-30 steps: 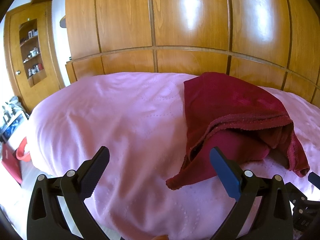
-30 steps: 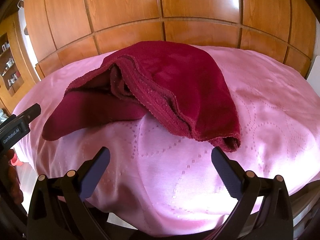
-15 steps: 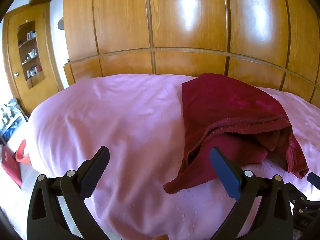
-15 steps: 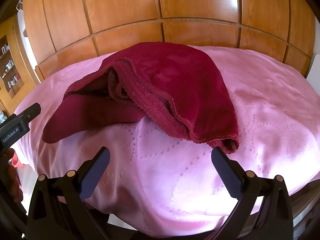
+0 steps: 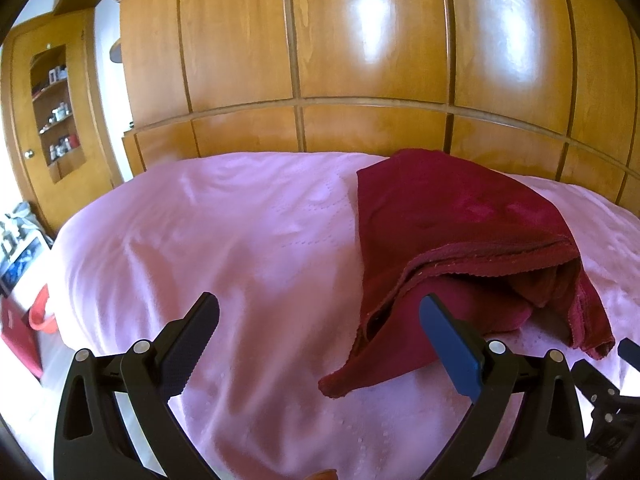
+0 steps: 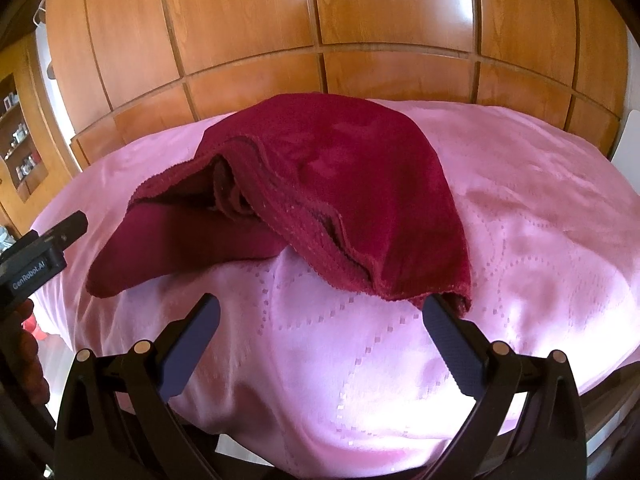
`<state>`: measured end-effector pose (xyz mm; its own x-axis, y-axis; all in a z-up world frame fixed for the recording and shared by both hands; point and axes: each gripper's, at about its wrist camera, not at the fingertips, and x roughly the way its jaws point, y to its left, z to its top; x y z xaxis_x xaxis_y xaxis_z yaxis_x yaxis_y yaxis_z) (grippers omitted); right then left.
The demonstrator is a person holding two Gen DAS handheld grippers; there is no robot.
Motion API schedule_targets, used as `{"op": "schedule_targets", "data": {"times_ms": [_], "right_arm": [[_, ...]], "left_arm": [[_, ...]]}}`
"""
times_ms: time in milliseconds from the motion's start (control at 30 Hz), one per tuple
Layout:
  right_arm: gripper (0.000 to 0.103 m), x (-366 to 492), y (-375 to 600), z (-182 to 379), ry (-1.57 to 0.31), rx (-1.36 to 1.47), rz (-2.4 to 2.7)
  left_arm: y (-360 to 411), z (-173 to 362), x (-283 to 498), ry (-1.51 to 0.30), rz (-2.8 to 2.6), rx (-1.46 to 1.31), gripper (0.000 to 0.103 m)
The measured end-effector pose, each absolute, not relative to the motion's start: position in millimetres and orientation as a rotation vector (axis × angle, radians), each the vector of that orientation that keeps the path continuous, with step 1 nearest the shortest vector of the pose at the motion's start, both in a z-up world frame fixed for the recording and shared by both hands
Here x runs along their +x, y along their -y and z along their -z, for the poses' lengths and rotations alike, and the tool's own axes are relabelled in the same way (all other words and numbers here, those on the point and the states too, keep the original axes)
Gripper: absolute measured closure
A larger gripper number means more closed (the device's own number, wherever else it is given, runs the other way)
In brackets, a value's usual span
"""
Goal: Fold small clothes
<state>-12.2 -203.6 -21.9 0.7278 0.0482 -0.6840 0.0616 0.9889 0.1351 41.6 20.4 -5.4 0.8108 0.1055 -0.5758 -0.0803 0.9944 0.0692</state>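
Note:
A dark red cloth (image 5: 460, 240) lies loosely bunched on the pink bedspread (image 5: 220, 240), with a loose corner pointing toward me at the front left. My left gripper (image 5: 320, 320) is open and empty, just left of that corner. In the right wrist view the dark red cloth (image 6: 340, 184) is ahead. My right gripper (image 6: 320, 320) is open and empty, its right fingertip (image 6: 436, 312) at the cloth's near right corner. The left gripper's body (image 6: 36, 248) shows at the left edge.
A wooden panelled wardrobe (image 5: 360, 60) stands behind the bed. A wooden cabinet with shelves of small items (image 5: 56, 112) is at the left. A red bag (image 5: 24, 332) sits on the floor at the left, below the bed's edge.
Both grippers have moved slightly forward toward the cloth. The right gripper's right fingertip now reaches the cloth's near corner. Both stay open.

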Motion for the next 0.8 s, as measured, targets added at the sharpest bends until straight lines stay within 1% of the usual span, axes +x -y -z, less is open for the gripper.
{"op": "schedule_targets", "data": {"times_ms": [267,433,467,500,533,567,600,700,800], "right_arm": [[0.002,10.0,243.1,5.6,-0.724,0.212,0.039],[0.004,52.7,315.3,-7.2,-0.707,0.383,0.113],[0.005,58.9,324.7,-6.5,-0.712,0.404,0.118],[0.011,73.1,338.9,-2.2,-0.73,0.44,0.123],[0.021,84.7,349.6,4.0,-0.759,0.47,0.131],[0.026,91.8,356.0,9.8,-0.785,0.494,0.127],[0.029,103.2,363.2,20.3,-0.831,0.53,0.096],[0.029,125.0,368.7,46.5,-0.936,0.52,0.104],[0.04,131.7,367.6,60.7,-0.984,0.527,0.09]], "left_arm": [[-20.9,11.0,58.5,-0.655,-0.029,0.031,0.004],[-32.4,22.3,78.9,-0.75,0.052,-0.015,0.004],[-34.2,23.4,80.9,-0.756,0.061,-0.024,0.004],[-38.7,24.2,84.6,-0.762,0.065,-0.039,0.004],[-44.3,24.8,88.4,-0.768,0.067,-0.061,0.004],[-48.9,25.7,91.8,-0.774,0.073,-0.082,0.004],[-55.6,26.2,95.6,-0.782,0.074,-0.109,0.004],[-63.6,27.2,102.3,-0.783,0.069,-0.114,0.004],[-69.2,24.9,107.0,-0.773,0.09,-0.087,0.005]]}}
